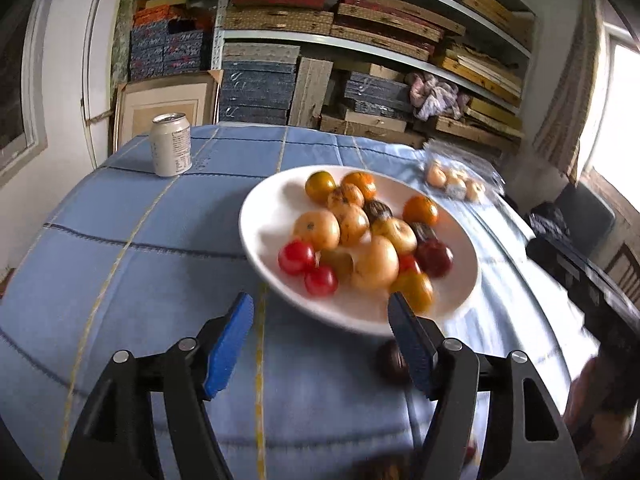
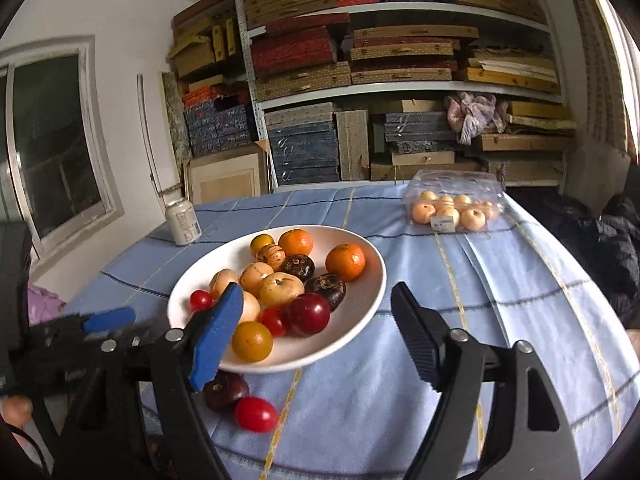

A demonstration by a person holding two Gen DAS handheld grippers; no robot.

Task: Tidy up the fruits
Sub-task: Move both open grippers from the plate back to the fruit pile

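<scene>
Both grippers hang over the near edge of a tabletop [image 2: 400, 400] covered in a blue checked cloth, facing a white plate [image 2: 360, 320] heaped with small fruit: oranges, pale yellow fruit, dark plums and red cherry tomatoes.

Two pieces lie loose on the cloth, off the plate and touching or nearly touching each other just below its near rim: a dark plum [image 2: 225, 389] and a red cherry tomato [image 2: 256, 414].

From the right gripper [image 2: 316, 300] they sit low and to its left, with the plum partly hidden behind the blue pad of the left finger. The right gripper's fingers stand wide apart, holding nothing, and are aimed at the plate rather than at the loose pair.

The left gripper [image 1: 320, 304] is likewise spread wide and empty. In its view the dark plum [image 1: 392, 360] lies just beside its right finger, at the inner side; the tomato is not clearly made out there.

In my judgement neither arm is clearly nearer to the loose fruit. The plum is roundish with no useful long axis. The tomato is slightly oblong, lying roughly crosswise.

Writing: a pale drinks can [image 1: 171, 145] carries print that is too small to read. A clear plastic box of pale fruit [image 2: 454, 204] bears a white label, also unreadable.
</scene>
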